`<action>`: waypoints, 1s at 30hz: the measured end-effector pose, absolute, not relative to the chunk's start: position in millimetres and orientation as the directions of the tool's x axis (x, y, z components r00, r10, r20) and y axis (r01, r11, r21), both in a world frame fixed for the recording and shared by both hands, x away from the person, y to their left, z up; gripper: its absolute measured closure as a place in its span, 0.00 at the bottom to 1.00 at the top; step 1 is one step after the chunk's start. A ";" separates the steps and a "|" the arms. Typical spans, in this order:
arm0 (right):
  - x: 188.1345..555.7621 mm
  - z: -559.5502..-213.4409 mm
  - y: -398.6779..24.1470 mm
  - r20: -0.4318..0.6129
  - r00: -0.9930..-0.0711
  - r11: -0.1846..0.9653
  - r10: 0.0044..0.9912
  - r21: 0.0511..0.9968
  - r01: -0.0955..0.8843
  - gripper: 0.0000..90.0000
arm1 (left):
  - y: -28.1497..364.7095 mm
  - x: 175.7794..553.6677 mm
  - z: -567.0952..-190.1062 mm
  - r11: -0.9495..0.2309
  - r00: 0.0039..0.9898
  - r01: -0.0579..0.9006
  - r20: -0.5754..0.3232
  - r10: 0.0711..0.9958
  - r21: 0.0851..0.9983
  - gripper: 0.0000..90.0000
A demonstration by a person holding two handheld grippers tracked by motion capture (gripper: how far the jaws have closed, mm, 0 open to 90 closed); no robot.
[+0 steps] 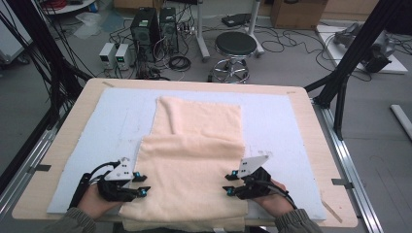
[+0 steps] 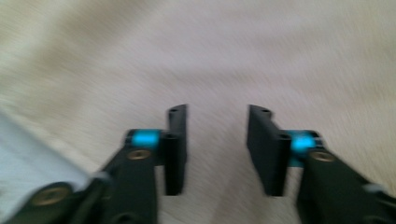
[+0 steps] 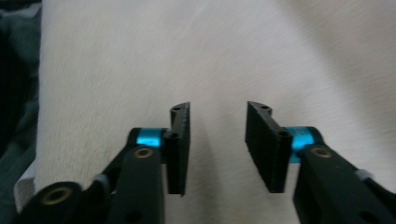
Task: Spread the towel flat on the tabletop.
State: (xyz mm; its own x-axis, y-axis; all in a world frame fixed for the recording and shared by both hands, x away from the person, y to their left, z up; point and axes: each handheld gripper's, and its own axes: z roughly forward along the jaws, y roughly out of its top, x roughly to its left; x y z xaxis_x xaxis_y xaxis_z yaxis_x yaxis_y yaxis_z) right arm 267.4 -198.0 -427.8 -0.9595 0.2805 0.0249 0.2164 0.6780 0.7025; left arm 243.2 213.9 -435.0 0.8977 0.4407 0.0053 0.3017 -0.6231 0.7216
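Towel (image 1: pixel 194 160) folded on pale mat (image 1: pixel 272 121), wooden table (image 1: pixel 77 116) — stool (image 1: pixel 235 46), cables behind, both grippers' fingers spread, empty.

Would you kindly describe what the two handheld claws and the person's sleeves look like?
Both the left claw and the right claw are black, with flat rectangular jaws, cyan accents, brass-coloured screws, a grey three-cornered plate on top and a trailing black cable. The sleeves are olive-grey.

Mat (image 1: pixel 282 116) bare (beside towel (image 1: pixel 194 145)).
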 end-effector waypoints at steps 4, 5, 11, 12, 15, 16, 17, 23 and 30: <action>263.0 -436.0 -195.0 0.056 -0.966 0.686 0.253 0.693 0.220 0.95 | 212.9 240.5 -433.9 -0.622 0.901 0.313 -0.019 0.432 0.718 0.95; 262.0 -435.3 -194.7 0.057 -0.970 0.693 0.238 0.690 0.210 0.96 | 212.8 239.2 -433.3 -0.627 0.904 0.313 -0.021 0.427 0.713 0.95; 241.9 -426.4 -194.9 0.092 -0.985 0.705 0.147 0.688 0.169 0.97 | 212.7 209.5 -422.1 -0.655 0.943 0.282 -0.076 0.325 0.701 0.96; 236.7 -423.1 -195.7 0.096 -0.986 0.701 0.136 0.694 0.164 0.97 | 212.9 202.6 -416.9 -0.651 0.949 0.269 -0.082 0.303 0.710 0.96; 220.0 -405.5 -200.2 0.074 -0.992 0.659 0.103 0.742 0.124 0.91 | 214.0 190.8 -397.9 -0.617 0.958 0.227 -0.057 0.282 0.753 0.94; 218.2 -400.5 -201.9 0.057 -0.992 0.643 0.111 0.757 0.115 0.87 | 214.1 191.6 -393.3 -0.593 0.954 0.219 -0.042 0.298 0.775 0.91; 219.1 -396.3 -202.8 0.042 -0.991 0.642 0.129 0.758 0.116 0.84 | 214.1 193.9 -391.7 -0.589 0.951 0.213 -0.027 0.307 0.779 0.86; 259.1 -410.8 -196.7 -0.010 -0.968 0.653 0.249 0.741 0.160 0.65 | 210.9 237.8 -415.1 -0.585 0.905 0.259 0.017 0.424 0.768 0.68; 289.9 -436.7 -190.0 0.054 -0.958 0.677 0.281 0.696 0.238 0.88 | 210.0 260.7 -436.4 -0.608 0.905 0.310 -0.030 0.425 0.731 0.83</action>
